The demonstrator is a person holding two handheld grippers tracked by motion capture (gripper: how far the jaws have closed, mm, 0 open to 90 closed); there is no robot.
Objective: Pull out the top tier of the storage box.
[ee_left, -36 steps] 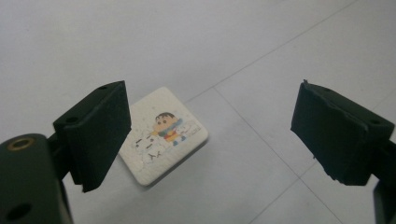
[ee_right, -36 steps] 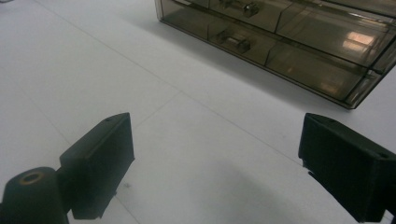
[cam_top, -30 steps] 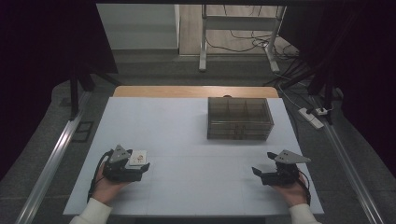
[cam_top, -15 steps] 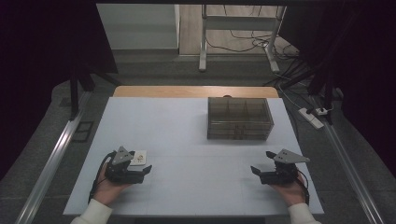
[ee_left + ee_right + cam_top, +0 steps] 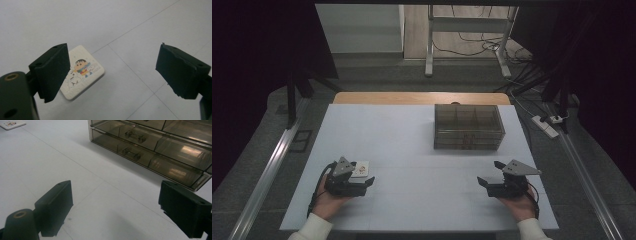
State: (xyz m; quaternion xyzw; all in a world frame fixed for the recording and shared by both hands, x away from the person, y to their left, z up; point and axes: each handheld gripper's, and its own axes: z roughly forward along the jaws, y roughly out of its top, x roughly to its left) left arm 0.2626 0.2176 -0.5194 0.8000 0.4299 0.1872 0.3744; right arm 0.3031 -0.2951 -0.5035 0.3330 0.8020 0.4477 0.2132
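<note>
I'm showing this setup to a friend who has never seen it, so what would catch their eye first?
Probably the small white tile with a cartoon figure, lying flat on the white table by the left gripper, whose open jaws stand beside it without touching. Next, the smoky see-through drawer box standing toward the far right of the table, its drawers shut. The right gripper rests open at the near right, holding nothing.

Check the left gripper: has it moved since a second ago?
Yes, slightly. In the high view the left gripper has slid toward the table's near edge, so the small white tile, which has stayed put on the table, is more exposed.
</note>
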